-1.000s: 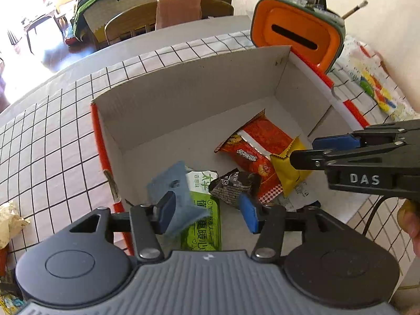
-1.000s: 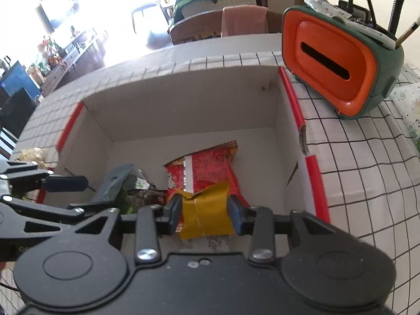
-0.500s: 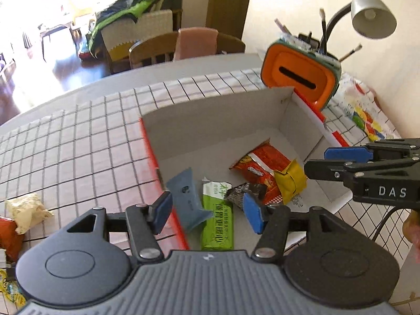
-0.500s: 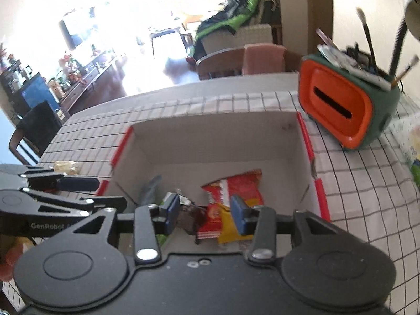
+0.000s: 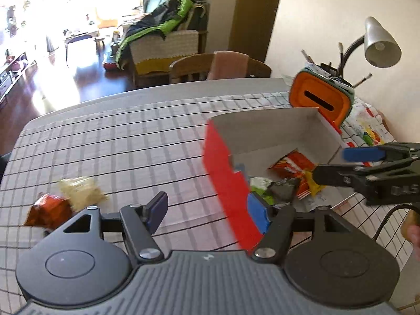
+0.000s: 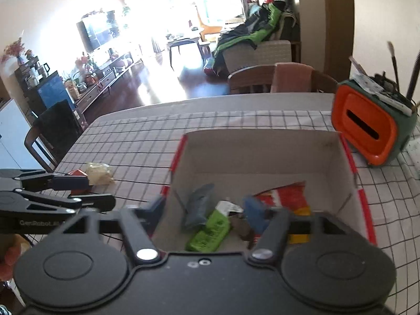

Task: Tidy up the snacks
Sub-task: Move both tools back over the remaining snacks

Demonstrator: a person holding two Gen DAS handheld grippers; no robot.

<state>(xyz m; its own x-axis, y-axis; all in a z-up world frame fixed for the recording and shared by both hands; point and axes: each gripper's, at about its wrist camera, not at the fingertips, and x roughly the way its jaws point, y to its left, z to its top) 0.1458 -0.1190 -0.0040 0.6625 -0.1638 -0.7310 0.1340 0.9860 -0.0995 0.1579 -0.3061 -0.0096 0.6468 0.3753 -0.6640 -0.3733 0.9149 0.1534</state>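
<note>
Two snacks, a pale packet [image 5: 81, 190] and an orange packet [image 5: 48, 211], lie on the surface left of the box [image 5: 265, 128]. Go slow and grab one packet around its middle. The left gripper [image 5: 207, 210] hangs above with jaws open and empty. The right gripper [image 6: 204, 210] waits over the box, jaws open too.

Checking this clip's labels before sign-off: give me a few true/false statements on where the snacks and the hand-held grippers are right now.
1. Both hand-held grippers, left and right, are open and hold nothing. True.
2. The green packet lies on the tablecloth outside the box. False: it lies inside the cardboard box.
3. Two snacks, a pale packet and an orange-brown packet, lie on the checked tablecloth left of the box. True.
4. The orange container sits inside the box. False: it stands on the table beyond the box's right corner.
</note>
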